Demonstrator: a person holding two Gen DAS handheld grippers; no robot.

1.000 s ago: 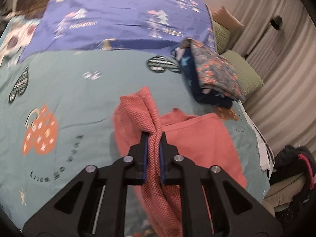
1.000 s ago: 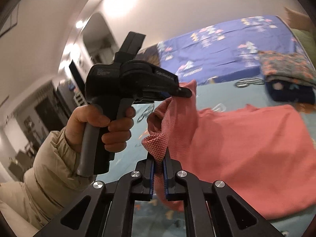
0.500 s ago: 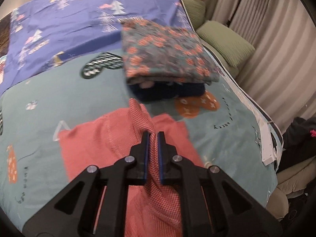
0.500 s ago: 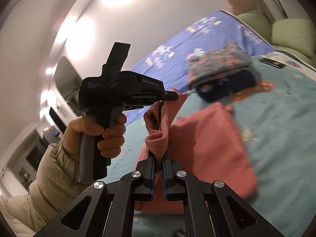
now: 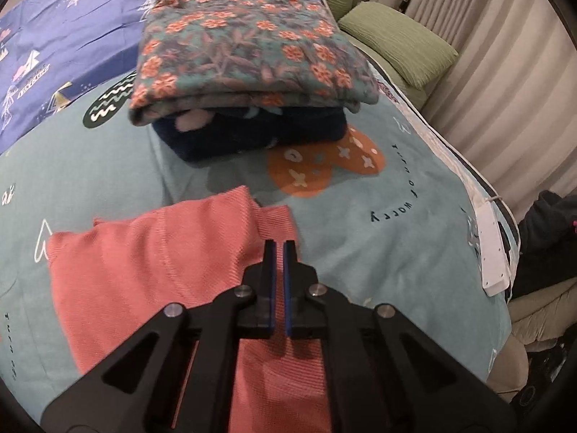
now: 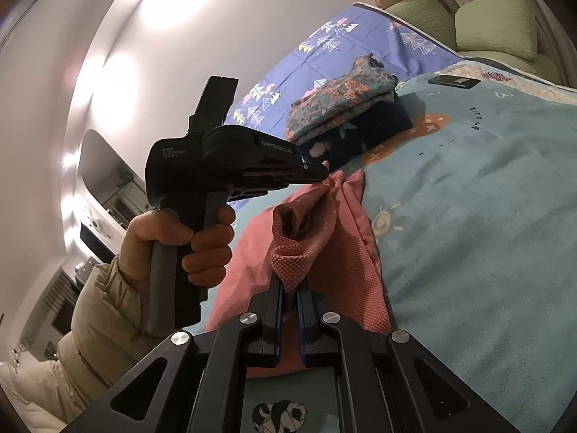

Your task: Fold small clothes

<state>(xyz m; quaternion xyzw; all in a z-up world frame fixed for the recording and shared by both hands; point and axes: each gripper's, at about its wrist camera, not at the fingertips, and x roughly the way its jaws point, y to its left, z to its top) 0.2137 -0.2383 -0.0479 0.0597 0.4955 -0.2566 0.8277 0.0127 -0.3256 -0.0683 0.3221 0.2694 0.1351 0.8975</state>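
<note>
Right gripper [image 6: 288, 290] fingers pinching bunched edge of coral knit garment [image 6: 346, 252]; left gripper [image 5: 277, 252] fingers near-closed, grip on cloth unclear. Garment half-folded on bed [image 5: 396, 187]. Risk: uneven release skews fold; sleeve slips out. Count: one coral garment, two folded pieces stacked [image 5: 245, 54], two green pillows [image 5: 396, 39].
</note>
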